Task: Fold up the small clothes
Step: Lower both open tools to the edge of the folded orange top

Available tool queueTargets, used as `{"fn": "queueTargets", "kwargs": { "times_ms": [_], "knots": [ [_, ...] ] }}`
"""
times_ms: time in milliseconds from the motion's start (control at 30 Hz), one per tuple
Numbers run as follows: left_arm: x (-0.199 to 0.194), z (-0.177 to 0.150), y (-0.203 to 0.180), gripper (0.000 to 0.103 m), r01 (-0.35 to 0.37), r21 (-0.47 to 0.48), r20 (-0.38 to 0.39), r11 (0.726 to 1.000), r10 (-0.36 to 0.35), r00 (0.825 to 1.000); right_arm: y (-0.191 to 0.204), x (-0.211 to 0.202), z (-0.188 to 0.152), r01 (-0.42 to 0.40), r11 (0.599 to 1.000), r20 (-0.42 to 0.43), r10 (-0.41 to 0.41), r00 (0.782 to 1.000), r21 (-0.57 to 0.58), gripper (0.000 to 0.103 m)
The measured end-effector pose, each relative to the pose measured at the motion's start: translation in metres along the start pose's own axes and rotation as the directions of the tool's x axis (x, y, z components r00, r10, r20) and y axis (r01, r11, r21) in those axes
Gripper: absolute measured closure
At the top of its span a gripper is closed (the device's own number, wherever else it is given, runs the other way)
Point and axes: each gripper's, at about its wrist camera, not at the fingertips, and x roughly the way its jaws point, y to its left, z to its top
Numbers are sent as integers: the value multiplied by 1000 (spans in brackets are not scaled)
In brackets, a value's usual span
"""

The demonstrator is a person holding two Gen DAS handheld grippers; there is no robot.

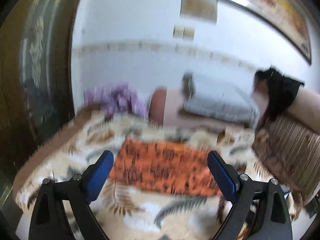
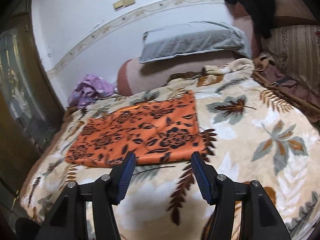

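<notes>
1. Left wrist view: the left gripper (image 1: 160, 172) has its jaws spread wide with nothing between them. The picture is blurred, so fine detail is lost. Past the jaws the orange cloth (image 1: 166, 166) lies flat on the blanket (image 1: 84, 140) of the bed. Wide, empty jaws suit a cloth laid down and let go, so it can settle flat.

2. Also in this view, a purple garment (image 1: 118, 98) sits bunched at the far left edge of the bed, well apart from the cloth. It looks set aside, perhaps waiting its turn. A grey pillow (image 1: 218, 104) lies at the far side by the wall.

3. Right wrist view: the right gripper (image 2: 162, 173) has its jaws partly apart and empty, just short of the near edge of the orange cloth (image 2: 140, 132). The cloth lies left of centre as a neat rectangle, with a doubled edge showing at its far side, so it seems already folded at least once.

4. This gripper points at the cloth's near right part, which I judge a fair place to start another fold. A black garment (image 2: 258, 4) hangs over the headboard at far right, clear of the work.
</notes>
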Motion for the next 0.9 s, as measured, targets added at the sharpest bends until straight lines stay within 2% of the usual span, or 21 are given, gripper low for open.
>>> {"fn": "queueTargets", "kwargs": {
  "times_ms": [67, 133, 167, 233, 267, 367, 400, 467, 600, 767, 900],
  "knots": [
    [-1, 0, 0, 0, -27, 3, 44, 1000, 27, 999, -3, -1, 0, -5, 1000, 2, 5, 1000, 9, 41],
    [25, -13, 6, 0, -62, -1, -42, 998, 62, 997, -4, -3, -1, 2, 1000, 6, -2, 1000, 0, 41],
    [47, -23, 14, 0, -54, -23, -142, 998, 51, 989, -5, -3, -2, -1, 1000, 2, 1, 1000, 0, 41],
    [82, -46, 31, 0, -98, -60, -278, 993, 78, 957, -5, -3, -4, 2, 1000, -4, -2, 1000, -5, 41],
    [100, -61, 41, 0, -149, -60, -340, 987, 120, 933, -4, -2, -4, 4, 1000, -6, -4, 1000, -9, 41],
    [129, -92, 58, 0, -211, -40, -417, 977, 176, 892, -3, 4, -4, -11, 1000, -26, 11, 1000, -2, 41],
    [141, -102, 65, 0, -238, -18, -445, 971, 205, 872, -3, 7, -4, -16, 1000, -34, 16, 999, 2, 41],
    [157, -115, 75, 0, -254, -2, -475, 967, 222, 852, -1, 15, -4, -14, 1000, -55, 14, 998, 4, 41],
    [181, -128, 91, 0, -294, 39, -494, 955, 274, 825, -1, 31, -2, -26, 1000, -96, 28, 995, 16, 41],
    [204, -120, 107, 0, -316, 104, -467, 943, 327, 822, 5, 57, 7, -60, 998, -153, 60, 986, 7, 41],
    [240, -110, 123, 0, -359, 167, -430, 918, 395, 812, 11, 91, 24, -76, 996, -192, 67, 979, -36, 45]
  ]
}}
